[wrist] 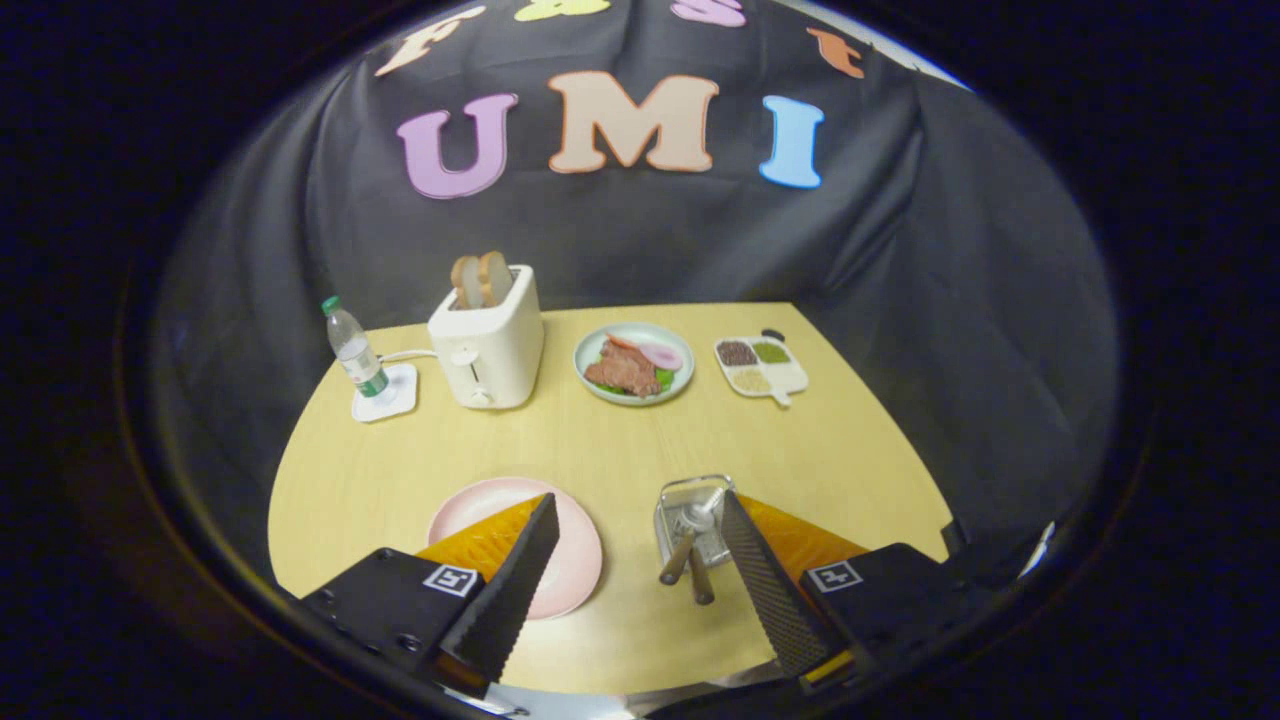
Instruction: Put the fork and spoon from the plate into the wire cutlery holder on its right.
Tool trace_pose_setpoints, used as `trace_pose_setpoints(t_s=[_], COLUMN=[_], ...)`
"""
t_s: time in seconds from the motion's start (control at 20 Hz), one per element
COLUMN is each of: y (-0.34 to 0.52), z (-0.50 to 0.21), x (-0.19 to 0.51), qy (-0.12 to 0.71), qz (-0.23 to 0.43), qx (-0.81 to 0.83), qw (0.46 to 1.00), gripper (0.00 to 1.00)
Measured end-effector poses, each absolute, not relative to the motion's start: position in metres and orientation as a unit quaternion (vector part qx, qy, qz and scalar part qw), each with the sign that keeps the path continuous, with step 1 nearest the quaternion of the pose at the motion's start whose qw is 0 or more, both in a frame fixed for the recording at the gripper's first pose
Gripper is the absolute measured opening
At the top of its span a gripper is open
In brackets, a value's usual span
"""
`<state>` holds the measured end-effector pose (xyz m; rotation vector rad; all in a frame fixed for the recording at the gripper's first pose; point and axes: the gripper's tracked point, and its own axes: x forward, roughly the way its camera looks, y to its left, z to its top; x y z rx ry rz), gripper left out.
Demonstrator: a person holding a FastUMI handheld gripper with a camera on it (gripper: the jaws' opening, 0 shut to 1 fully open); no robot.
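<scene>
1. Gripper view, progress: the pink plate [575,545] lies on the counter [620,440] just ahead of the left finger, which covers part of it. The part of the plate that shows is bare, with no cutlery on it.
2. The wire cutlery holder [690,520] stands to the right of the plate, just beside the right finger's tip. Two utensils are in it. I judge them to be the fork and spoon, though their heads are down among the wires and I cannot tell which is which.
3. So the task looks done or all but done, as far as this view shows. What may remain is only backing the tool away.
4. Direction: the two handles [685,565] stick out of the holder and lean toward the camera. Their free ends point back at the fingers, their working ends down into the holder. The long axes run roughly alongside each other, one tilted slightly left of the other, neither upright.
5. The hand-held gripper [635,515] has its fingers spread wide apart and holds nothing. The plate's edge, bare counter and the handles lie in the gap between them.
6. Beyond these stand a toaster [487,345], a water bottle [352,350], a dish of food [634,362] and a divided tray [762,367], well apart from the work.
</scene>
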<state>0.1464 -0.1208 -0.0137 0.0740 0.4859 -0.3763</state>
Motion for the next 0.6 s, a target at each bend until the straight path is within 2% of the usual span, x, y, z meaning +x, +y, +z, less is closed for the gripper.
trace_pose_setpoints(t_s=[0.35,0.6], y=[-0.107,-0.085], z=[0.085,0.142], x=[0.155,0.142], qy=[0.071,-0.047], qz=[-0.15,-0.129], qx=[-0.001,-0.006], qw=[0.986,0.991], gripper=[1.0,1.0])
